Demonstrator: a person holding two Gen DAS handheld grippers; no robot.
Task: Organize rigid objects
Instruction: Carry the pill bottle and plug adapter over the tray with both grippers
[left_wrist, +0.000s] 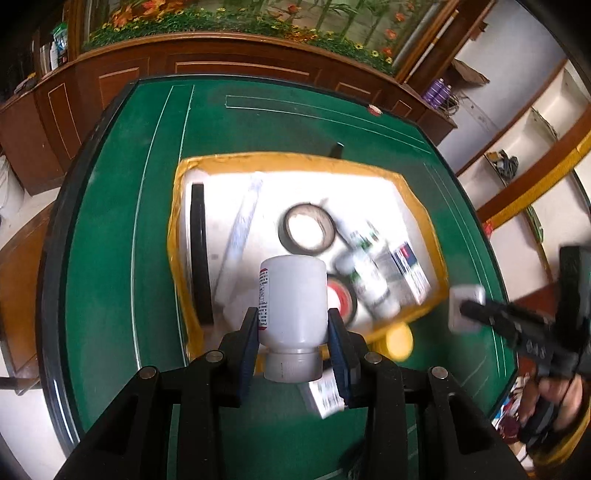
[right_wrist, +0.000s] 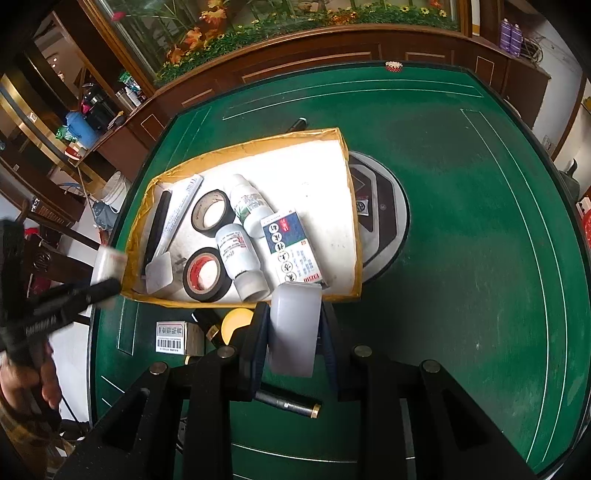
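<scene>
- Green felt table (right_wrist: 461, 206) w/ white lines fills both views; dark wood cabinets and a flower mural run along the top.
- Right-wrist view, far left: left gripper (right_wrist: 105, 275) comes in from the lower-left edge, a hand (right_wrist: 22, 380) behind it, jaws closed on a white bottle (right_wrist: 107, 264), blurred, just off the tray's left rim.
- Lower left on the felt: small barcode box (right_wrist: 173, 338), yellow disc (right_wrist: 234, 323) right of it.
- Centre: yellow-rimmed tray (right_wrist: 352, 206) w/ white floor. Inside, left to right: black strip (right_wrist: 157, 230), long white tube (right_wrist: 177, 218), black tape roll (right_wrist: 212, 212), red-core tape roll (right_wrist: 203, 275) below it, two white bottles (right_wrist: 240, 254) lying down, blue-and-white box (right_wrist: 293, 251).
- Bottom centre: right gripper (right_wrist: 293, 332), jaws narrow, clamped on a translucent white tape roll (right_wrist: 293, 328) at the tray's near rim; dark pen-like cylinder (right_wrist: 288, 404) on the felt beneath.
- Right of tray: round grey-and-black disc (right_wrist: 384, 221), partly under the tray's edge.
- Left-wrist view: left gripper (left_wrist: 291, 332) grips the white bottle (left_wrist: 293, 299), cap toward the camera, above the tray's near edge (left_wrist: 406, 317); right gripper (left_wrist: 469, 312) at far right w/ its roll.
</scene>
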